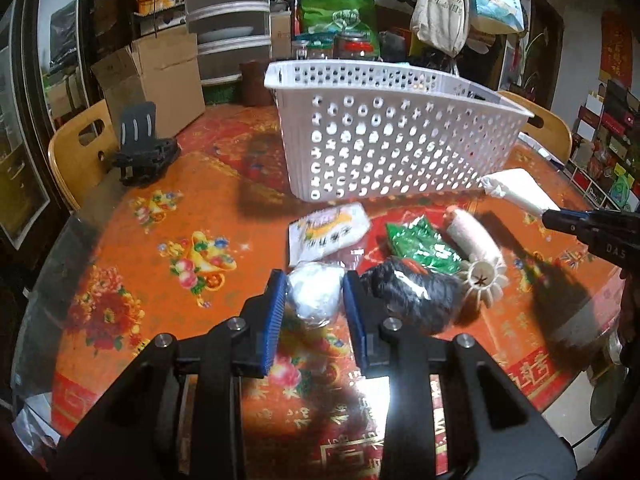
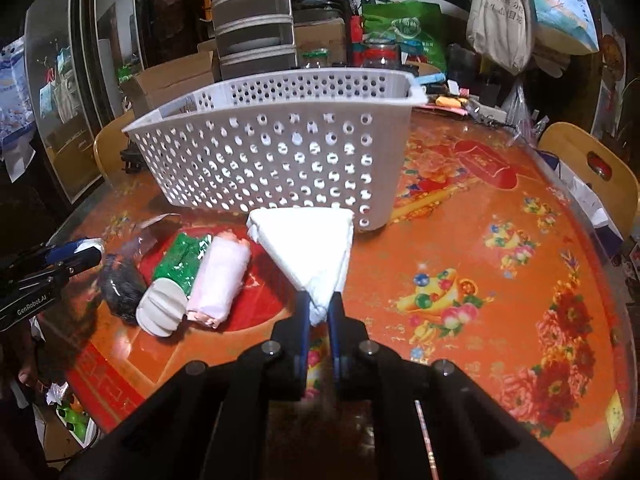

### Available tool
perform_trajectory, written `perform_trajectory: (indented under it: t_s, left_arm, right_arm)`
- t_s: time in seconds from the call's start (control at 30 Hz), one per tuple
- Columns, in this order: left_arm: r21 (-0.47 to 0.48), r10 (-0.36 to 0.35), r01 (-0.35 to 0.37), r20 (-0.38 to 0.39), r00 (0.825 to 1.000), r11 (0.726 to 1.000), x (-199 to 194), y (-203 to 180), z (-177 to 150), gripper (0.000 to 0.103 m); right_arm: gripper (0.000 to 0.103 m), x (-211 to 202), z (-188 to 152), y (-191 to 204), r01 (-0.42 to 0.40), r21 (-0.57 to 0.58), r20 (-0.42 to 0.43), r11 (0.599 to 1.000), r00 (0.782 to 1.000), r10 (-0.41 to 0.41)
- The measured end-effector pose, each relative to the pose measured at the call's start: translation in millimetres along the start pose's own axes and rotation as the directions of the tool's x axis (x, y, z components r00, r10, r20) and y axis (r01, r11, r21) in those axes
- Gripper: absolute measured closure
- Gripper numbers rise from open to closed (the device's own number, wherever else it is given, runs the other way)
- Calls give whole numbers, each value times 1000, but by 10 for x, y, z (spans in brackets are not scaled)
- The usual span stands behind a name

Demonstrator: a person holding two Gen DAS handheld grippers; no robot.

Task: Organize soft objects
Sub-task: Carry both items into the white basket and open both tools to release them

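Observation:
My left gripper [image 1: 315,292] is shut on a white crumpled soft ball [image 1: 316,294], held just above the orange tablecloth. My right gripper [image 2: 320,312] is shut on a white folded soft pack [image 2: 306,244], lifted in front of the white perforated basket [image 2: 280,152]; this pack also shows in the left wrist view [image 1: 516,190]. On the table lie a white printed packet [image 1: 328,232], a green foil packet [image 1: 424,246], a pink roll [image 2: 220,276], a white fluted piece [image 2: 162,306] and a black wrapped bundle [image 1: 416,296].
The basket [image 1: 384,140] stands at the table's far middle. A black stand [image 1: 144,148] sits at the far left. Wooden chairs [image 2: 592,164] ring the round table. Boxes, drawers, jars and hanging bags crowd the back.

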State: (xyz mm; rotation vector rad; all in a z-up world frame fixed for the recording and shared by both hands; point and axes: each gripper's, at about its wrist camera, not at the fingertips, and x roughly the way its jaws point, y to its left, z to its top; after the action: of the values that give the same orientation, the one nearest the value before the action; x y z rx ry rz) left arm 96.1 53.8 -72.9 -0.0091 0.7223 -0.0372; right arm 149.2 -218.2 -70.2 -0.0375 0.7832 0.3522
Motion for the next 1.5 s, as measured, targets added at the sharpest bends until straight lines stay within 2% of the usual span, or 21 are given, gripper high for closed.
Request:
perform_trajectory:
  t_s: [0.4,0.7,0.87,1.0,1.2,1.37,1.5]
  left_arm:
    - [34,-6,3,88,996,999,-361,-86,422,76]
    - [40,-36,30,149,988,999,-566,-61,1050,76]
    - [36,-43,38,152,987,999,-515,-43,1497,76]
    - [25,-53,51,130,990,998,-342,-49,1845,76]
    - [13,-64,63,48,997,998,169,-111,2296,76]
    - [3,-50,50,-23,998,999,646,-190,2479,76]
    - [1,-29,29,-87,996,1000,1023,-250,2507,76]
  right_arm:
    - [96,-523,189,55,14,-29,106,999,994,-11]
    - [96,-848,593,74,28,-65,186,998,982,-16]
    - [96,-818,878,56,25,-74,187,997,982,-10]
    - [96,-688,1085,-9,11,-69,165,998,986,0]
    - [96,-296,1357,-103,-5,-49,90,999,996,9]
    - [96,44,1512,-146,-6,-31,32,1000,999,7]
    - [96,320,1590,-167,-6,-32,-20,999,1000,5]
